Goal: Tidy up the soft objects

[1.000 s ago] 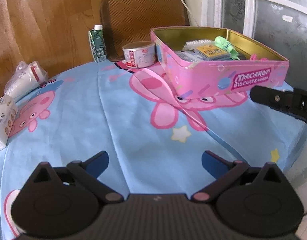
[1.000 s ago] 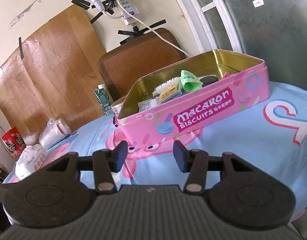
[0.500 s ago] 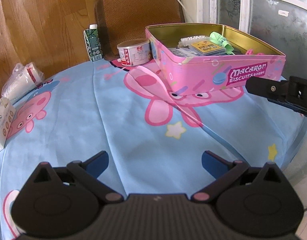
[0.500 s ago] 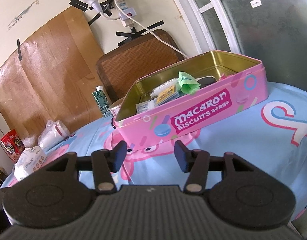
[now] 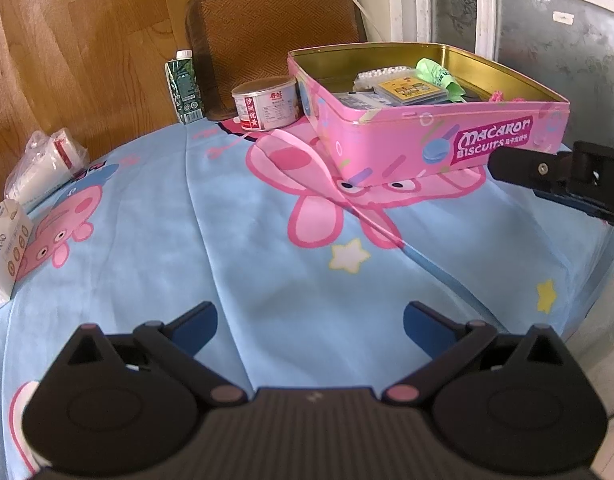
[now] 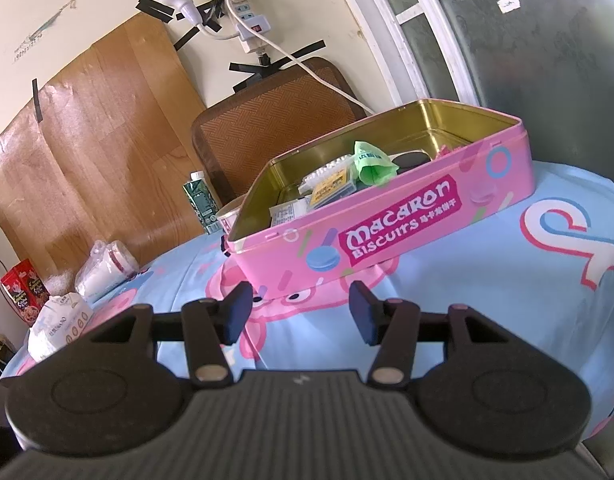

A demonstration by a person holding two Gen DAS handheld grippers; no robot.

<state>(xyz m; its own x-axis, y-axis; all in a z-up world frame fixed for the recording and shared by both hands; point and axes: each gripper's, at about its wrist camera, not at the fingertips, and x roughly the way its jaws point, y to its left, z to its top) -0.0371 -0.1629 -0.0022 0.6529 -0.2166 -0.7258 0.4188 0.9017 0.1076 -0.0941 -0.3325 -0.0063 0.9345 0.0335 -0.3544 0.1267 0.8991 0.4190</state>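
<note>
While both grippers hang empty over the cloth, the relation that matters is how each stands to the pink biscuit tin [image 6: 387, 236], the landmark for everything else. Nearest it is the right gripper [image 6: 301, 312]: its jaws stand moderately apart with nothing between them, and the tin's long printed side lies straight ahead of the fingertips, close but not touching. That side runs across this gripper's line, rising to the right in the right wrist view. In the left wrist view the right gripper's body [image 5: 563, 178] shows just beside the tin's near right corner. The left gripper [image 5: 309, 322], jaws spread wide and empty, is well back from the tin, which lies ahead and to its right, so the right hand looks better placed for any reach into the tin.

Inside the tin sits a crumpled green bag [image 6: 373, 162] among flat packets, toward the middle of its length. Left of the tin, near the table's far-left edge, lie a white tissue pack [image 5: 5, 246] and a clear plastic bundle [image 5: 47, 166]; these are probably the soft things left to gather, and they are closer to the left hand.

Under the tin spreads a blue cartoon-pig tablecloth [image 5: 147, 240], creased lengthwise. Just behind the tin's left end stand a round can [image 5: 267, 102] and a green carton [image 5: 185, 86]; beyond those, a brown chair back [image 6: 275, 120], wood-grain panelling, a taped power strip and a frosted window.
</note>
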